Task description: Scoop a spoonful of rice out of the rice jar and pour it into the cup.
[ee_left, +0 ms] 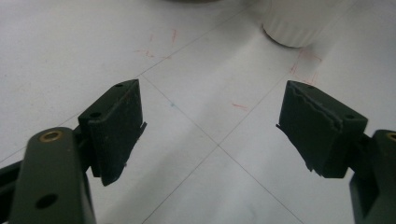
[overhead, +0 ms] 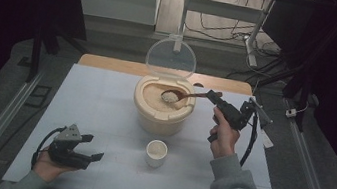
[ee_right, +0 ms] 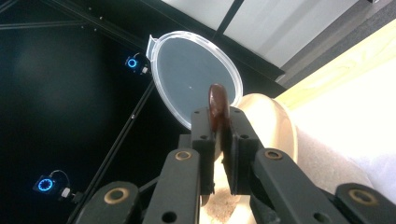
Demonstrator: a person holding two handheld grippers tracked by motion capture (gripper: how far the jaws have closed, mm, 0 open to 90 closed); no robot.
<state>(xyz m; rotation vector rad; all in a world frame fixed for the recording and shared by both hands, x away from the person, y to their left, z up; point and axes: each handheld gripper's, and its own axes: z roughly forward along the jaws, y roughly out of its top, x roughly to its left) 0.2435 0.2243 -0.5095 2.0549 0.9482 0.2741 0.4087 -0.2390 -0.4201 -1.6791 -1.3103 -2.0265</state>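
We've got the right gripper (overhead: 215, 97) clamped on the wooden spoon (overhead: 184, 96) handle. The spoon's long axis runs roughly level, with its rice-loaded bowl pointing into the cream rice bin (overhead: 162, 110) and sitting over the grain. Left gripper (overhead: 94, 147) is released and empty, near-left of the bin, beside the white cup (overhead: 156, 153).

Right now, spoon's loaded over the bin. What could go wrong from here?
1. The spoon carries a heap of rice above the rice bin; the cup stands apart in front, so grains may spill on the table on the way.
2. The right gripper pinches only the handle's end, so the spoon could twist.
3. The left gripper is open and away from the cup, so a bump could tip it.
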